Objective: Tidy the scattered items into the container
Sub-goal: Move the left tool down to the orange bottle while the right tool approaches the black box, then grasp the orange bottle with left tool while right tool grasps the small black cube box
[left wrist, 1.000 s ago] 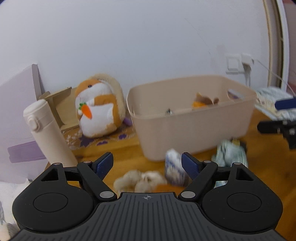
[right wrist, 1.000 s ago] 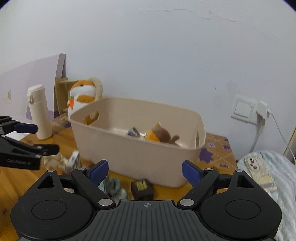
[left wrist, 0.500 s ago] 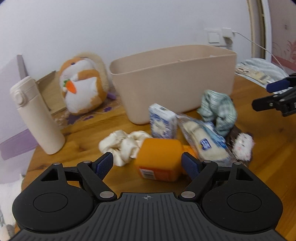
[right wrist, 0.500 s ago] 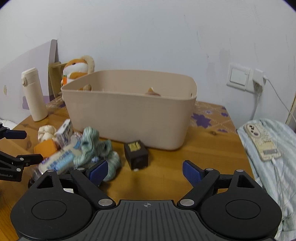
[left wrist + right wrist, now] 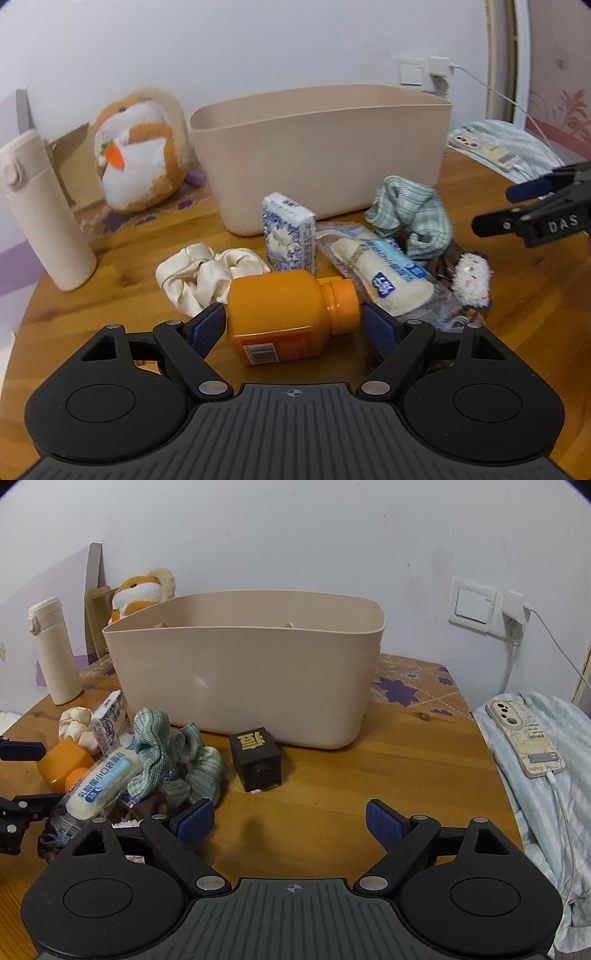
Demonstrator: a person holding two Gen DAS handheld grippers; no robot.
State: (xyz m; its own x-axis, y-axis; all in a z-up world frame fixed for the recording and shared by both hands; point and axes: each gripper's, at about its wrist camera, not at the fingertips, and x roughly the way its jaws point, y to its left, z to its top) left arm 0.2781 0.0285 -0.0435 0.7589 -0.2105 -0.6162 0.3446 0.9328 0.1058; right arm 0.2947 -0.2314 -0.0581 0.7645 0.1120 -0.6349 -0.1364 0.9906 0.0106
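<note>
Here, orange bottle [image 5: 286, 314] between left hand-held gripper [image 5: 294, 328] pads

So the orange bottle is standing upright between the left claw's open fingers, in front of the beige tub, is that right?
Not quite: the orange bottle is lying on its side, cap pointing right, as the left wrist view shows. It does sit between the open fingers of the left claw, in front of the beige tub.

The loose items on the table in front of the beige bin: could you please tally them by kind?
Scrunchies: 2, the cream scrunchie and the green scrunchie
Bottles: 1, the orange bottle
Cartons: 1, the blue-and-white carton
Packets: 1, the wrapped packet
Boxes: 1, the black box
Fuzzy pieces: 1, the fuzzy white piece
Total: 7
</note>
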